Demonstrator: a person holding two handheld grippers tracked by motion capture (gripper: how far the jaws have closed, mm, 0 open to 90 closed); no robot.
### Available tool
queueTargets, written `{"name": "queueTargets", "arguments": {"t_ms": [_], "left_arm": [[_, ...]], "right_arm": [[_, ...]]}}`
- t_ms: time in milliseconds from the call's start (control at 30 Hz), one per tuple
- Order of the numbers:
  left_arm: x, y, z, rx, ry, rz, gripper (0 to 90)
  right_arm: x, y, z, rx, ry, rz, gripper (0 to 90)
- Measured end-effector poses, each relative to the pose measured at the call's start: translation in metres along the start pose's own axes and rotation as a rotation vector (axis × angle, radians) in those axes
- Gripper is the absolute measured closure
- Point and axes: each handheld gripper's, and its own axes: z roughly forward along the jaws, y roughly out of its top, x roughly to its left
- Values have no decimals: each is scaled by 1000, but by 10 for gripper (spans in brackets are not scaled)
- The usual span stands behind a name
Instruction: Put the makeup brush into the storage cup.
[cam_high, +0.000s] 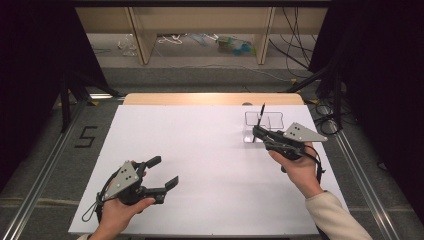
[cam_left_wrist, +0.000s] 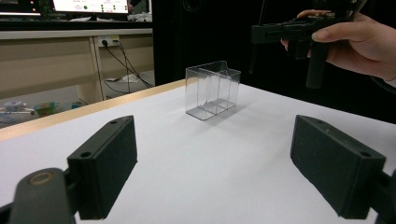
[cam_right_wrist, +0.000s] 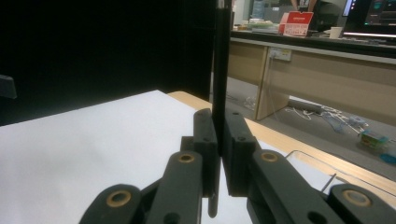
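My right gripper (cam_high: 256, 131) pinches a thin black pen (cam_right_wrist: 219, 70) upright between closed jaws, just above the clear box (cam_high: 264, 121). My left gripper (cam_high: 165, 172) gapes wide, empty, well apart.

Black pen (cam_high: 261, 116), clear organizer (cam_left_wrist: 212, 89), white table (cam_high: 200, 165).

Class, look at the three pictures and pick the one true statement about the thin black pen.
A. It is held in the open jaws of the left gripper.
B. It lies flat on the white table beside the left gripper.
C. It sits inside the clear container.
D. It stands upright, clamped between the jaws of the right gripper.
D: the pen stands upright between the closed jaws of the right gripper, above the clear container, while the left gripper is open and holds nothing.
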Motion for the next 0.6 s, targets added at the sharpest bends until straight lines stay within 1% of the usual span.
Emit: {"name": "queueTargets", "arguments": {"t_ms": [33,67,100,133,167,200,233,267,300,333,400,467,500,533,567,600], "left_arm": [[0,0,0,0,0,0,149],[0,0,0,1,0,0,149],[0,0,0,0,0,0,149],[0,0,0,0,0,-1,149],[0,0,0,1,0,0,149],[0,0,0,1,0,0,149],[0,0,0,1,0,0,149],[0,0,0,1,1,0,149],[0,0,0,1,0,-1,149],[0,0,0,0,0,-2,149],[0,-1,0,1,0,-6,149],[0,-1,0,2,-1,-2,149],[0,-1,1,-3,-2,-8,149],[0,-1,0,3,0,-6,149],[0,-1,0,1,0,-6,149],[0,-1,0,1,1,-6,149]], "right_arm": [[-2,0,0,-7,-6,-11,859],[-2,1,0,4,-3,6,859],[-3,1,1,-14,-6,7,859],[-5,2,1,-19,-18,-4,859],[-6,3,0,-10,-19,-4,859],[-6,3,1,-19,-18,13,859],[-7,3,1,-14,-20,6,859],[-8,4,1,-20,-32,0,859],[-8,4,1,-2,-21,10,859],[-10,4,1,-16,-28,0,859],[-12,5,2,-31,-39,-1,859],[-13,7,0,-5,-35,10,859],[-15,7,1,-21,-42,-3,859],[-15,8,0,-14,-40,15,859],[-17,8,1,-30,-48,0,859],[-18,9,1,-34,-55,6,859]]}}
